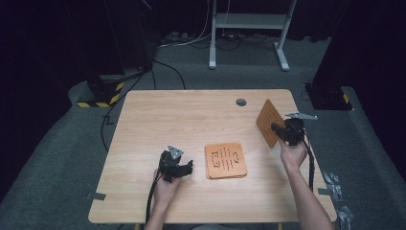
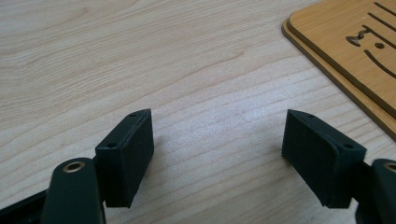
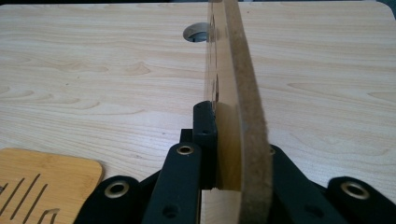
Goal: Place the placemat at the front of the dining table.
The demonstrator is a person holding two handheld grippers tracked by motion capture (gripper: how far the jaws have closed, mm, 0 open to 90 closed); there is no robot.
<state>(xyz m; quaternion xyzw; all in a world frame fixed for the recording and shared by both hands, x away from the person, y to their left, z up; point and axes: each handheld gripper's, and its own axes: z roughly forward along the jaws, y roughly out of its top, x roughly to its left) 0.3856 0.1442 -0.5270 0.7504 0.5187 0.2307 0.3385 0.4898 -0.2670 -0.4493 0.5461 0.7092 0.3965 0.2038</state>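
1. Gripping a thin orange board (image 1: 266,120) on edge, the right tongs (image 1: 277,128) are hovering over the far right part of the table (image 1: 191,120); in the right gripper view the jaws are pressing on both faces of the board (image 3: 243,116), which is standing upright between them.
2. The held board is tilting above the tabletop, near the right edge and just right of the grey round hole (image 1: 241,102) in the table.
3. The left tongs (image 1: 187,167) are resting low over the near middle-left of the table, with the jaws standing wide apart and nothing between them; in the left gripper view bare wood is showing between the two black pads (image 2: 128,154).
4. A small stack of similar orange boards (image 1: 226,161) with cut-out slots is lying flat on the table, just right of the left tongs and well apart from the held board.
5. A person's hands are holding each gripper, with the forearms coming in from the near edge.
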